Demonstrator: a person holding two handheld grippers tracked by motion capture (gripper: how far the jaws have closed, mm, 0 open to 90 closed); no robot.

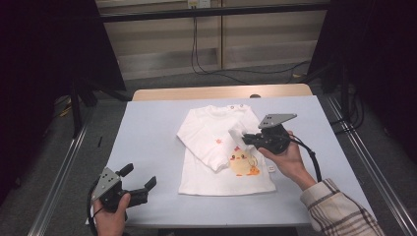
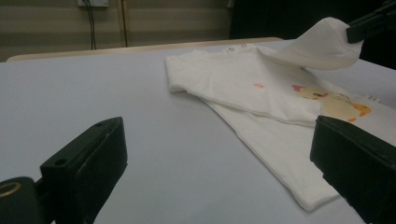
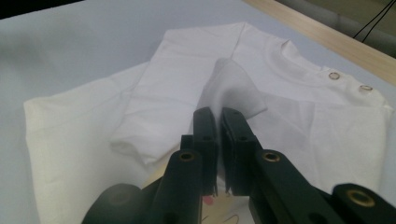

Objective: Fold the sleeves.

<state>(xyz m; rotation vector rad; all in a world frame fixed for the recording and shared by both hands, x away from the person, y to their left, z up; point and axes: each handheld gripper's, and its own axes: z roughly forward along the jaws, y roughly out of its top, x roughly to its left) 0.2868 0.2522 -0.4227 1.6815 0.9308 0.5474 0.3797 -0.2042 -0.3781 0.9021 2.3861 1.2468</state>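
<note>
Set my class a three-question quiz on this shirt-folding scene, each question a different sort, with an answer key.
1. True or false: the right gripper is shut on a sleeve of the white shirt.
2. Which stands open, apart from the shirt? A) left gripper B) right gripper
3. Fill in: the print on the shirt's front shows a yellow ____.

Key: 1 true; 2 A; 3 chick

Your table (image 1: 147, 132) sits evenly lit from above while the surroundings left and right fall into deep black. Shadows stay soft. In both gripper views your near jaws blur; grain shows throughout.
</note>
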